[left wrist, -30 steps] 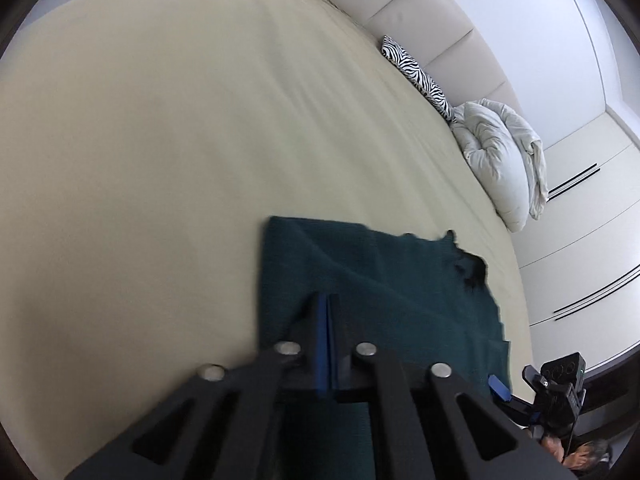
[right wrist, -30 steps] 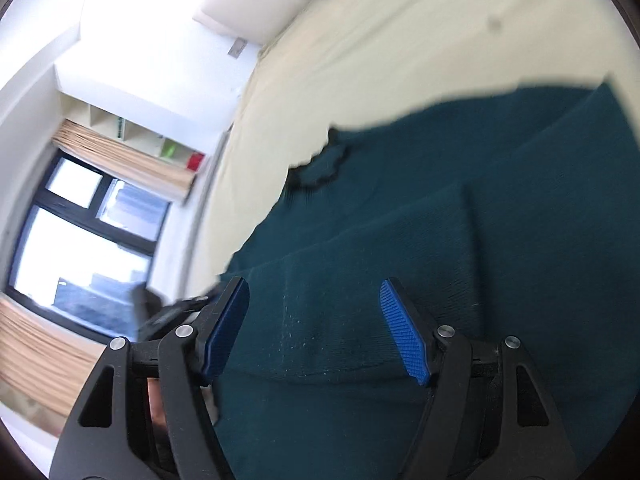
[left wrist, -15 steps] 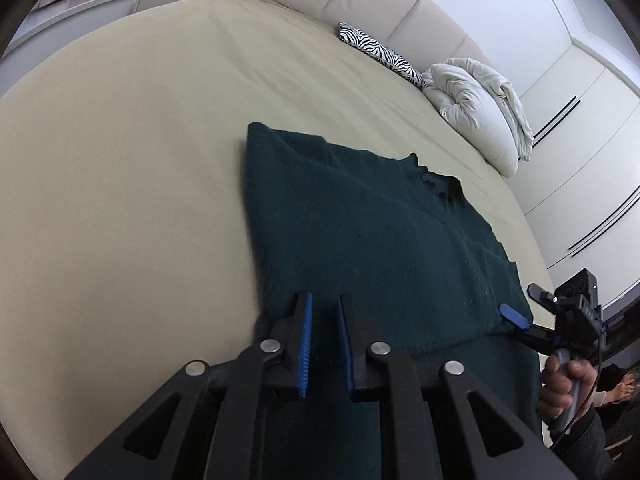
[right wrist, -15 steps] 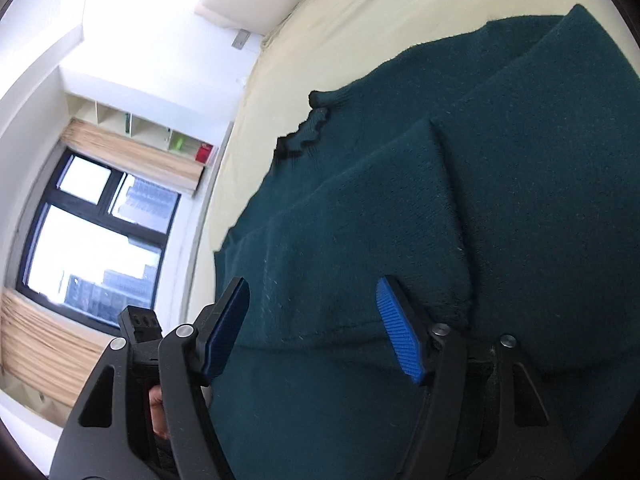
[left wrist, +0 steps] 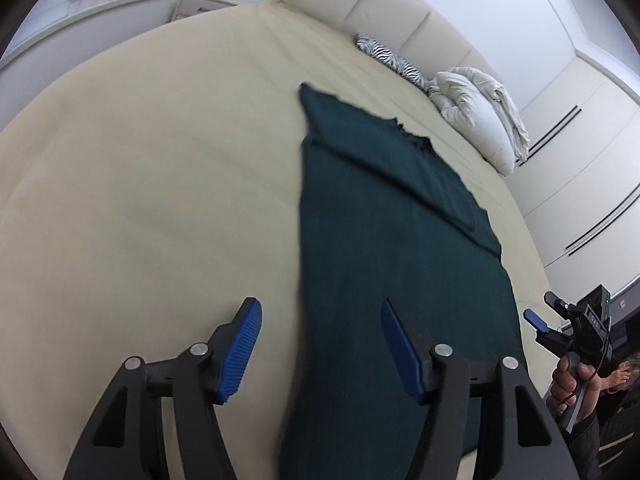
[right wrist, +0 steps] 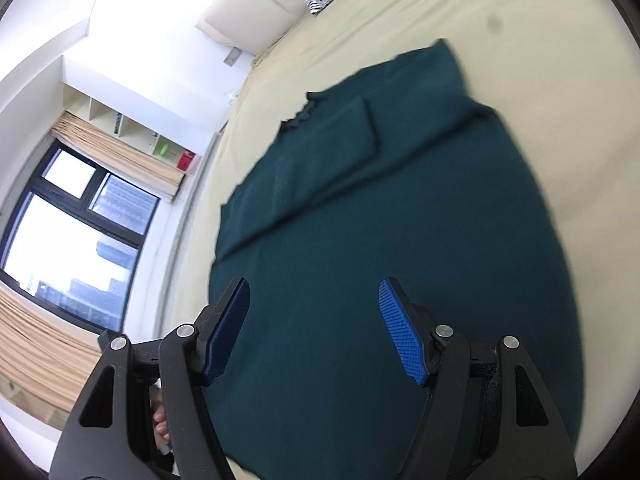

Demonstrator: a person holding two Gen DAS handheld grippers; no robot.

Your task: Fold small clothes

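Observation:
A dark green knitted garment [left wrist: 384, 240] lies flat on the beige bed [left wrist: 160, 160], with a sleeve folded across its upper part; it also shows in the right wrist view [right wrist: 380, 220]. My left gripper [left wrist: 320, 344] is open and empty above the garment's near left edge. My right gripper [right wrist: 314, 328] is open and empty above the garment's near end; it also shows at the right edge of the left wrist view [left wrist: 538, 324].
A zebra-print pillow [left wrist: 390, 58] and a white duvet [left wrist: 480, 116] lie by the padded headboard [left wrist: 380, 4]. White wardrobes [left wrist: 580, 168] stand on the right. A window with curtains [right wrist: 68, 216] and shelves [right wrist: 132, 128] are beyond the bed's left side.
My left gripper was shut on the garment's edge, let go and opened wide. Both grippers have drawn back from the garment, which now lies flat.

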